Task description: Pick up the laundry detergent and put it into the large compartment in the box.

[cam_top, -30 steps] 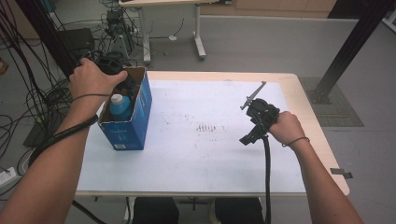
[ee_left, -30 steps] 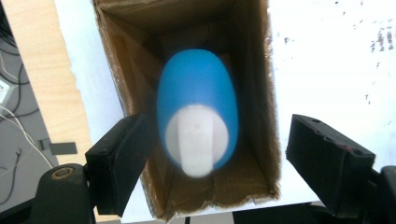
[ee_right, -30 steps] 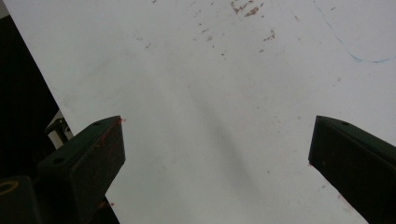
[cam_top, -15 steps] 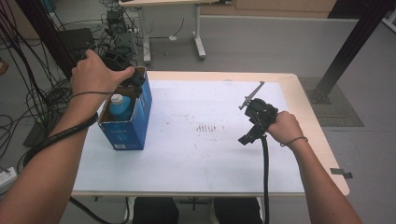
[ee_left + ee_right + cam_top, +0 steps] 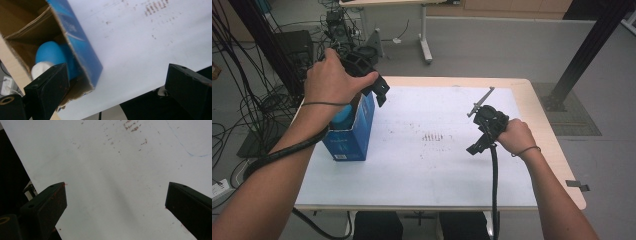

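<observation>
While over the table's [image 5: 422,165] left edge, left gripper [image 5: 379,92]: jaws just opened wide, holding nothing.
Box [image 5: 354,135]: open, blue bottle [image 5: 51,53] inside.
Right gripper [image 5: 473,131]: spread wide, holding nothing.

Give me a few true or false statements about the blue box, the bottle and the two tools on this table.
1. The blue box stands near the table's left edge. True.
2. The left tool grips the blue bottle. False: its jaws have just been opening and hold nothing; the bottle sits in the box.
3. The right tool is open and empty. True.
4. The box is closed. False: its top is open.
5. The white table is spotless. False: small dark marks dot its middle.
</observation>
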`<action>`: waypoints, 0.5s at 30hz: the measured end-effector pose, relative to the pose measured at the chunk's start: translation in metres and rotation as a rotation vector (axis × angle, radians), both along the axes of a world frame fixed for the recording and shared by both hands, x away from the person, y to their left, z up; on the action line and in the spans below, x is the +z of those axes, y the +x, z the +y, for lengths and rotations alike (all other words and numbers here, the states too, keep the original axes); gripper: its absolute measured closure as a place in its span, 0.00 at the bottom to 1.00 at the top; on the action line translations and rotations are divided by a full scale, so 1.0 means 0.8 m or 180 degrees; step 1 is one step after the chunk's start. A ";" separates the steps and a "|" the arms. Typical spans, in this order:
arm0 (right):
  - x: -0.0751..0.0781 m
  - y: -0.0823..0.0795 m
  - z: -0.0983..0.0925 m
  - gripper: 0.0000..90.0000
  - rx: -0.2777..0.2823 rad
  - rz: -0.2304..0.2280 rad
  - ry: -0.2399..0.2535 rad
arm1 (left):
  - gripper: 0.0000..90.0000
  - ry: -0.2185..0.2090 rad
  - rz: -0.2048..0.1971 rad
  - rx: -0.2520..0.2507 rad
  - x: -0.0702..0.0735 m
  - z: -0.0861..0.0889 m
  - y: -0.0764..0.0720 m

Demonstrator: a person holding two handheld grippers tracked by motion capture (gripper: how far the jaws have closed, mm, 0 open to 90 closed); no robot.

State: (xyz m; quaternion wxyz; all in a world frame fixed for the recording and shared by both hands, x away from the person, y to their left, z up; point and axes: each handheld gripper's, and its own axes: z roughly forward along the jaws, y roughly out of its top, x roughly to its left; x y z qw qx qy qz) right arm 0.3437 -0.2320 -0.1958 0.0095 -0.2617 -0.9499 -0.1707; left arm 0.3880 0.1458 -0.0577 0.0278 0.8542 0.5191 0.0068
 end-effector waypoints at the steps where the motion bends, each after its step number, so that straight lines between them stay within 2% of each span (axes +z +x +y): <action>1: 0.000 0.000 0.000 0.04 -0.0003 -0.0004 0.0004 | 0.06 -0.0007 0.0007 -0.0045 0.001 -0.007 -0.002; 7: 0.001 -0.001 0.000 0.04 -0.0012 -0.0006 -0.0001 | 0.06 -0.0088 0.0049 -0.0282 -0.001 -0.030 -0.011; 15: 0.002 -0.001 0.000 0.04 -0.0019 -0.0015 -0.0006 | 0.06 -0.0229 0.0206 -0.0568 -0.015 -0.057 -0.014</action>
